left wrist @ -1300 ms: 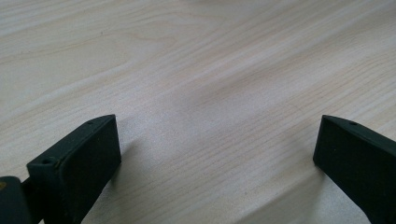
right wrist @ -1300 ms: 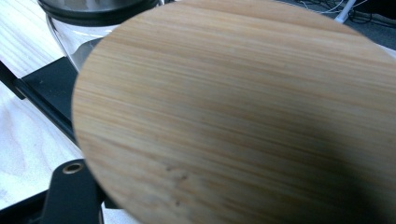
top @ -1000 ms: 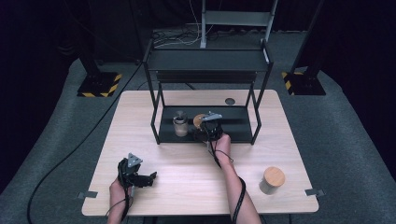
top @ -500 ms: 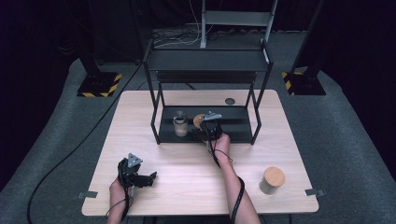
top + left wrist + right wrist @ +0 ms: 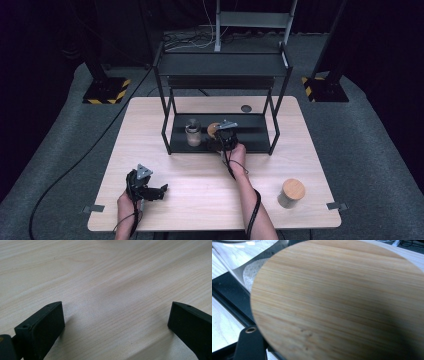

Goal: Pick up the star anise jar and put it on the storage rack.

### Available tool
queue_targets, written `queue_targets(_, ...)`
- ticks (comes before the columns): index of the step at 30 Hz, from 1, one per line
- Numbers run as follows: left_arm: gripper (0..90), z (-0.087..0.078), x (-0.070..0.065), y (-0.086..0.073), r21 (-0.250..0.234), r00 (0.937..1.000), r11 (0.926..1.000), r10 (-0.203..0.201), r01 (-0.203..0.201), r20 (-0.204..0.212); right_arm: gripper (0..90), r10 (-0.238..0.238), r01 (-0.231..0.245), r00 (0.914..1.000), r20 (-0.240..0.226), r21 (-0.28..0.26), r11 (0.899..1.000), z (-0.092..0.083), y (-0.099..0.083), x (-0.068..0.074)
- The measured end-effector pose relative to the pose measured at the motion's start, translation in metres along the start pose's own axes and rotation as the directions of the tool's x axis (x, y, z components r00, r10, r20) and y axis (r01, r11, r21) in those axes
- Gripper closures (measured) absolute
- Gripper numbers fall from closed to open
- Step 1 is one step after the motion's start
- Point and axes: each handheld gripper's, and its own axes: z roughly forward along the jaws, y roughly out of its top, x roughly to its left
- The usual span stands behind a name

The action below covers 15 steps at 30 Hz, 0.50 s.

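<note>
On the wooden table (image 5: 200,175) stood a black metal rack (image 5: 222,65) toward twelve o'clock, and its lower shelf (image 5: 255,140) carried a glass jar (image 5: 193,134). Toward four o'clock on the table, well apart from the rack, stood a lidded jar (image 5: 291,193). At the shelf's front edge, the right gripper (image 5: 220,134) was closed on a round wooden lid (image 5: 342,302), just beside the glass jar, at its three o'clock. Toward seven o'clock, the left gripper (image 5: 156,192) rested low over the bare table with jaws wide apart, holding nothing.
</note>
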Motion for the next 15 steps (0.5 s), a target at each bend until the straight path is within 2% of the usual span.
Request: queue_targets(15, 0.3, 0.0001, 0.0001, 0.0001, 0.001, 1.0000, 1.0000, -0.001, 0.001, 0.001, 25.0, -0.004, 0.004, 0.9999, 0.009, -0.026, 1.000, 0.0054, -0.0029, 0.0019)
